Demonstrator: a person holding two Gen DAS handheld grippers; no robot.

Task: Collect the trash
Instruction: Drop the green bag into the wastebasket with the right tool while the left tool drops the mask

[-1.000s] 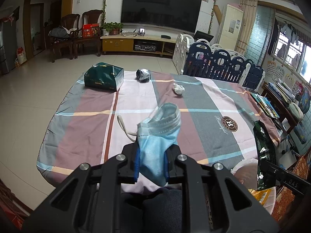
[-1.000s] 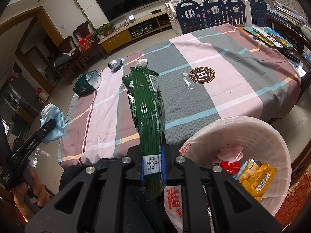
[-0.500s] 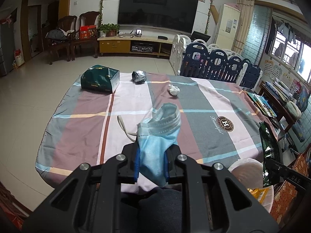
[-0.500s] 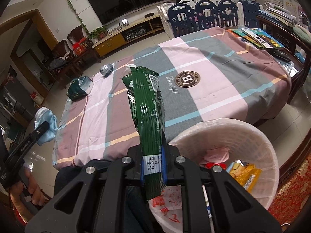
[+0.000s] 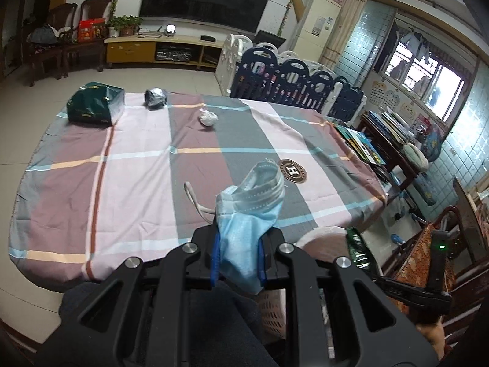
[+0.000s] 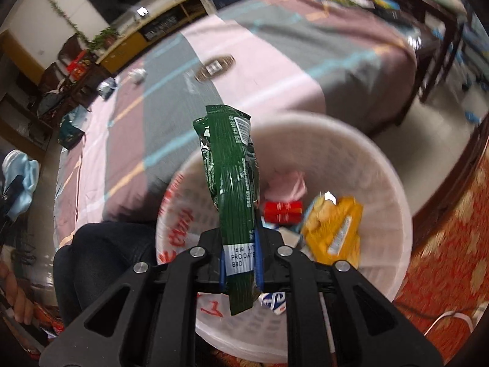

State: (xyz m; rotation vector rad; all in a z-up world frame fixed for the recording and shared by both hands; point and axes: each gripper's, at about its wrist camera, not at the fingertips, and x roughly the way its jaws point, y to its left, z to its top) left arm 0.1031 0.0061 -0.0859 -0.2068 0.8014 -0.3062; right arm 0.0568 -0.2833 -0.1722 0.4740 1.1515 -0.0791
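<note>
Hovering over the white trash basket (image 6: 382,183), the right tool (image 6: 240,263) is clamped on a green snack wrapper (image 6: 229,177), whose free end stands up toward 12 o'clock while its short tail hangs below the fingers. Inside the basket lie a yellow packet (image 6: 333,229), a red carton (image 6: 282,211) and pink paper (image 6: 287,183). The left tool (image 5: 238,253) is clamped on a blue face mask (image 5: 247,214) above the near edge of the bench (image 5: 137,168), with the basket rim at its 4 o'clock. A green box (image 5: 96,107), a dark crumpled bag (image 5: 156,98) and a white paper wad (image 5: 207,117) are left at the bench's far side, around 11 o'clock. Judging from the blur in the right view, releasing while moving could fling the light wrapper past the rim; the mask's loose ear loop (image 5: 195,198) might snag on a finger and cling.
</note>
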